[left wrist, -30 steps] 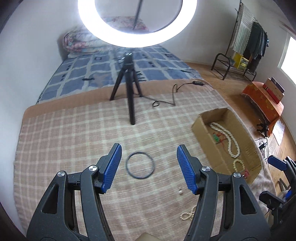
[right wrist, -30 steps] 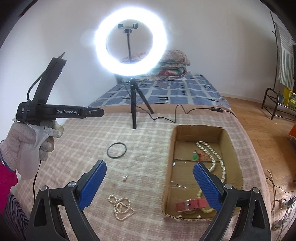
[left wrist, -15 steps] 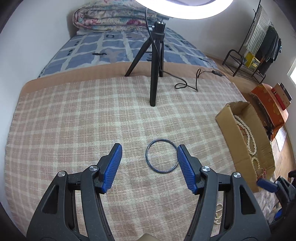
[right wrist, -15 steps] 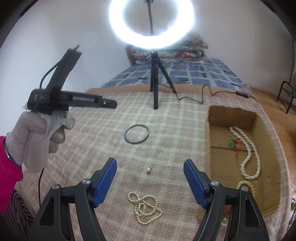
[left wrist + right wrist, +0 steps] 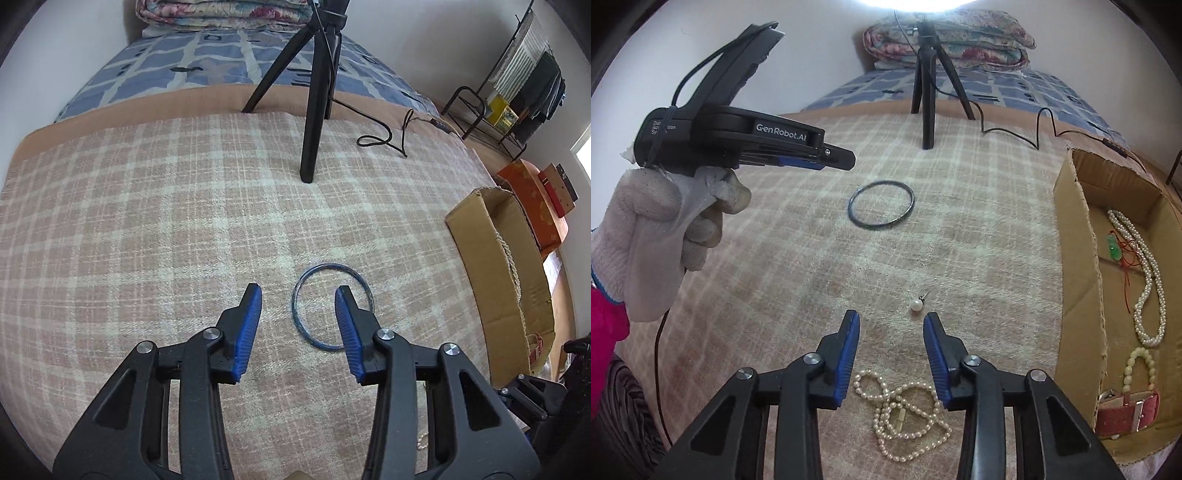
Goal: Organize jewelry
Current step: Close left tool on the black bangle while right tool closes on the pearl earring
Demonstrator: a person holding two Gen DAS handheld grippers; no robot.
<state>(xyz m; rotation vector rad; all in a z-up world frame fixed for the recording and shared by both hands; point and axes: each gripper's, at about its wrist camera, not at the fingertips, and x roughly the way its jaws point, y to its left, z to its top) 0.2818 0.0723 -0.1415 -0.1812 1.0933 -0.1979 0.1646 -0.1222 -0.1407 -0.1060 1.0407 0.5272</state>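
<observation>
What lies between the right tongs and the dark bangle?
In the right wrist view, only a pearl stud lies between the right tongs and the bangle; the rest is bare blanket.

bangle (image 5: 881,205) behind earring (image 5: 916,304); necklace (image 5: 905,417) nearest; box (image 5: 1075,266) right.
</observation>
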